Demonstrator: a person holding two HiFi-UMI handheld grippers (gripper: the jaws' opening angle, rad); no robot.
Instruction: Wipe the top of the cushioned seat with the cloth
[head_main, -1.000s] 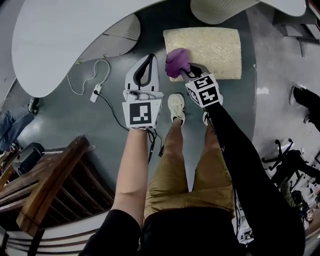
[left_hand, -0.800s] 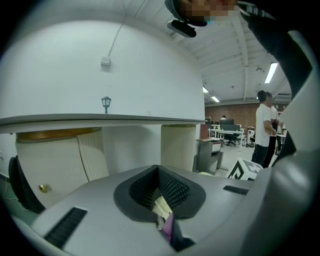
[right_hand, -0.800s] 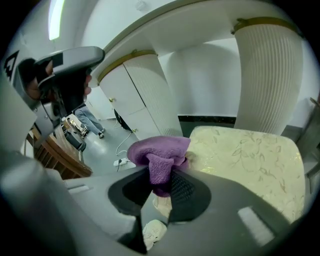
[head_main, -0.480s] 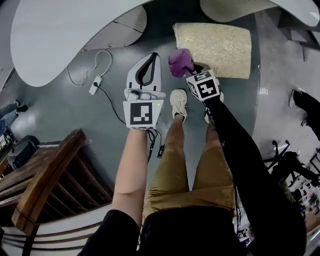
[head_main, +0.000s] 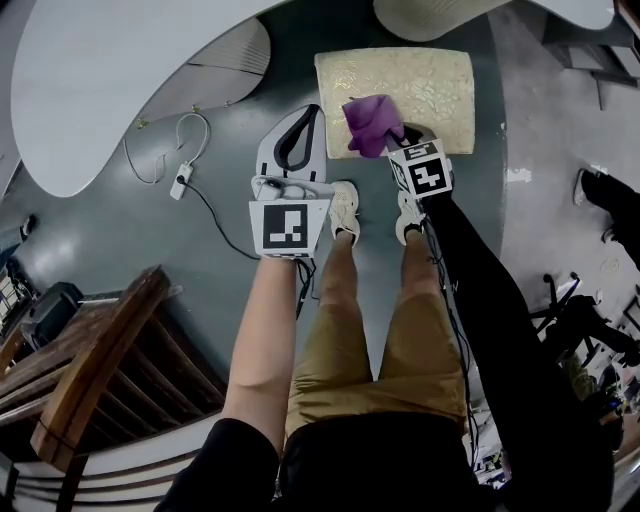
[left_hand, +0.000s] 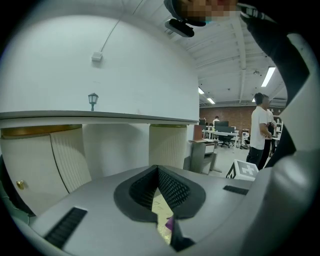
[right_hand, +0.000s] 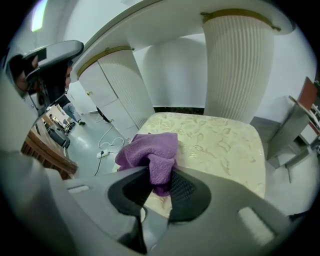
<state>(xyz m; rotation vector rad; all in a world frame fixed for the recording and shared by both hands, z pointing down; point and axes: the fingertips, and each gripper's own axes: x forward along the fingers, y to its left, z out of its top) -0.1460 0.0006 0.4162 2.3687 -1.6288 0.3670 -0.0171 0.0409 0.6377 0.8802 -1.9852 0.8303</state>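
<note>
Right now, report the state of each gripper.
Left gripper: jaws shut, nothing between them.
Right gripper: jaws shut on the purple cloth.

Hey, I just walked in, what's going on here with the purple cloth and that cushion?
A person stands over a cream cushioned seat on the floor, with a claw in each hand. The right claw is shut on a bunched purple cloth, which sits on the near left part of the seat top. The left claw is shut with nothing in it, held off to the seat's left, above the floor.
</note>
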